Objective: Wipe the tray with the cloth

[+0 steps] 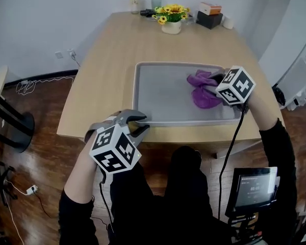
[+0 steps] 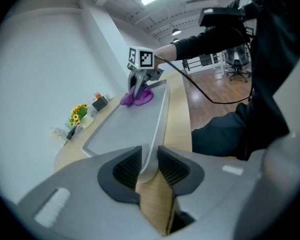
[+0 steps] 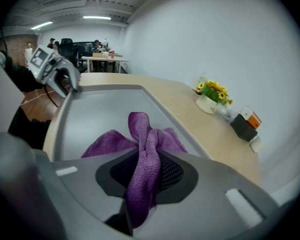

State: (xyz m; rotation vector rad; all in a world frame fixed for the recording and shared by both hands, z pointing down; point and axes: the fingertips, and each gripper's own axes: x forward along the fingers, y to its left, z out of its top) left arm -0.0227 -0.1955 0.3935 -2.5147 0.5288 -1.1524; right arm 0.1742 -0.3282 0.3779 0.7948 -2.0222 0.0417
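A grey rectangular tray [image 1: 143, 91] lies on the wooden table. My left gripper [image 1: 137, 122] is shut on the tray's near left rim [image 2: 152, 154], the thin edge pinched between both pads. My right gripper [image 1: 214, 86] is shut on a purple cloth [image 1: 203, 90], which bunches on the tray's right part. In the right gripper view the cloth [image 3: 146, 156] runs between the jaws and spreads onto the tray floor [image 3: 100, 114]. In the left gripper view the cloth [image 2: 136, 98] and the right gripper [image 2: 140, 81] show at the tray's far end.
A white pot of yellow flowers [image 1: 172, 17], a bottle [image 1: 135, 0], a cup [image 1: 156, 2] and a black box with an orange one on top [image 1: 209, 15] stand at the table's far edge. A tablet [image 1: 254, 189] sits near my right side.
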